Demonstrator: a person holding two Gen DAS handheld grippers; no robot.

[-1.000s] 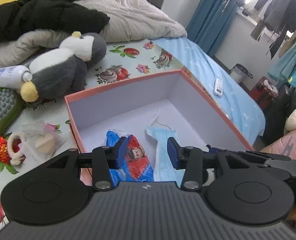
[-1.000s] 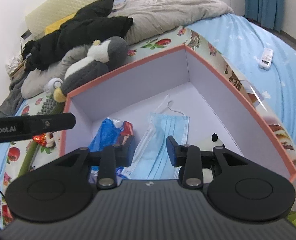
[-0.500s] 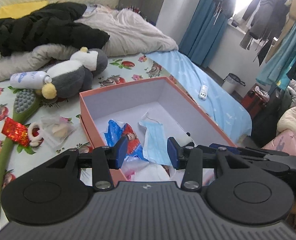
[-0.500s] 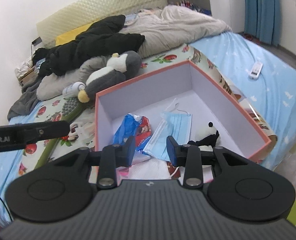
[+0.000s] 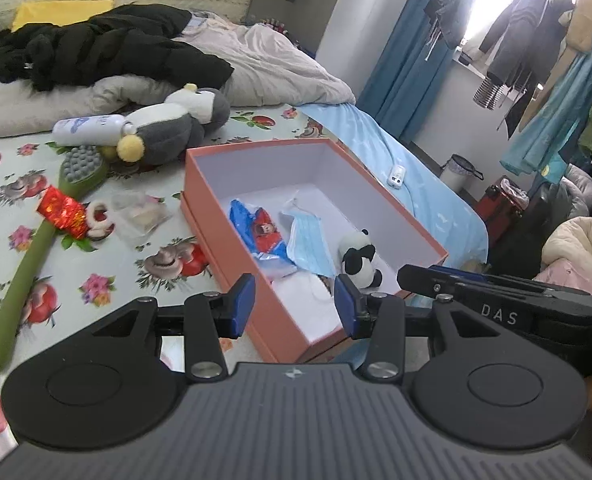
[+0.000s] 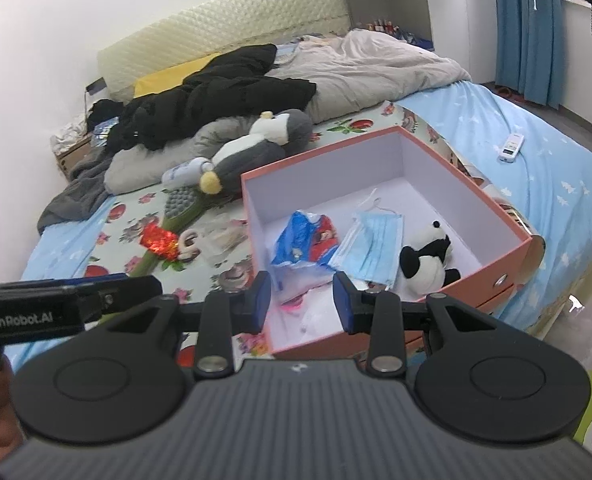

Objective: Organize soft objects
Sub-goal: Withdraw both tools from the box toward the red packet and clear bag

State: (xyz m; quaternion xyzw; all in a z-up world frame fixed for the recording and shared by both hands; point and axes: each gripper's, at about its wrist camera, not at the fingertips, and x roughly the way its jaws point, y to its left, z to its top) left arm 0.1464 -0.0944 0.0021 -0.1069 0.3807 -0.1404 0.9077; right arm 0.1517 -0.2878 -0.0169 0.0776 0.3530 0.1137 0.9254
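An orange box (image 5: 216,240) (image 6: 492,272) with a white inside sits on the bed. In it lie a small panda plush (image 5: 359,261) (image 6: 424,258), a blue face mask (image 5: 308,238) (image 6: 372,246) and a blue and red packet (image 5: 256,230) (image 6: 306,240). A big grey penguin plush (image 5: 168,128) (image 6: 256,148) lies beyond the box. My left gripper (image 5: 294,304) hangs open and empty above the box's near end. My right gripper (image 6: 302,300) is open too, with nothing between its fingers.
On the flowered sheet left of the box lie a green massage brush (image 5: 44,232) (image 6: 176,208), a red foil packet (image 5: 62,210), a clear bag (image 5: 140,216) and a white bottle (image 5: 88,128). Black clothes (image 6: 216,96) and a beige duvet (image 6: 376,64) fill the bed's head. A remote (image 6: 510,146) lies on blue sheet.
Both grippers have pulled back and up from inside the box, so the whole box and more of the bed show now. Their jaws kept the same gap.
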